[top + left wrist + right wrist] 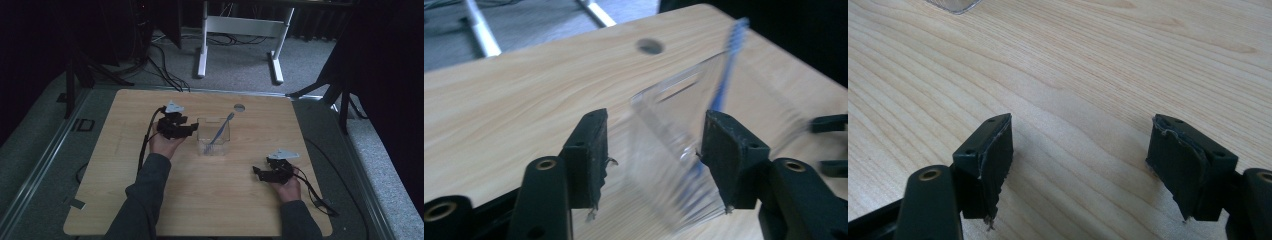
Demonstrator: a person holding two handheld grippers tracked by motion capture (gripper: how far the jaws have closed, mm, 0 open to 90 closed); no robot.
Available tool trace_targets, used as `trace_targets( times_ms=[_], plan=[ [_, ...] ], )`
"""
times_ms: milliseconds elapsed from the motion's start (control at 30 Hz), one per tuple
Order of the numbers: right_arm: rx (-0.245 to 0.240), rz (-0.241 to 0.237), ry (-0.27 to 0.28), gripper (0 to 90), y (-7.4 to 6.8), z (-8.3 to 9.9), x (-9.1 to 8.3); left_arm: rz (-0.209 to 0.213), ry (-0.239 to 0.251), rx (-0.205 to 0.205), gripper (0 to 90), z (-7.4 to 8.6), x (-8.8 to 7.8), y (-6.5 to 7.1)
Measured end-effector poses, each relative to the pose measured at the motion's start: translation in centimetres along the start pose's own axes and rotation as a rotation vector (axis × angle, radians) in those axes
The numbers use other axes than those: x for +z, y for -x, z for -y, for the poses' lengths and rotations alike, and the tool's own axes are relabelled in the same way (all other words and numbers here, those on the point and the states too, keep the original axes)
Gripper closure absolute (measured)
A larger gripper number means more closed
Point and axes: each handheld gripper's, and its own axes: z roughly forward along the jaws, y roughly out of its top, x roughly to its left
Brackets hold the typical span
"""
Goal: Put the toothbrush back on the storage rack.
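**On the table: clear box with toothbrush, both claws empty**

Mid-table, largest first: the wooden table (210, 200) carries a clear plastic box (213, 137), open at the top, sitting near the centre. My left claw (189, 130) is just beside its left wall, jaws spread wide, nothing between the pads. In the left gripper view the box (674, 150) sits in front of the gap, blurred, pads not pressing on it. My right claw (257, 172) rests well apart from the box at lower right, jaws also wide apart over bare wood (1073, 75).

Inside the box a blue toothbrush (220, 131) leans tilted, head up and poking above the rim toward the back right; in the left gripper view it shows as a blue streak (726, 75).

Handling, my guess: box is light, stiff, thin-walled, slick; it could slide or tip if nudged, maybe crack under a hard squeeze. I'd pinch one wall near the rim, or span two walls. Toothbrush: light, rigid, narrow; take the handle mid-length above the rim.

Brands, labels, writing: none I can read.
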Motion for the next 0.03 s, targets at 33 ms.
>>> trace_targets(
  times_ms=[33],
  plan=[
    [0.000, 0.000, 0.000, 25.6, 0.01, 0.00, 0.00, 0.000, 0.000, 0.000, 44.0, 0.00, 0.00, 0.00]
  ],
)
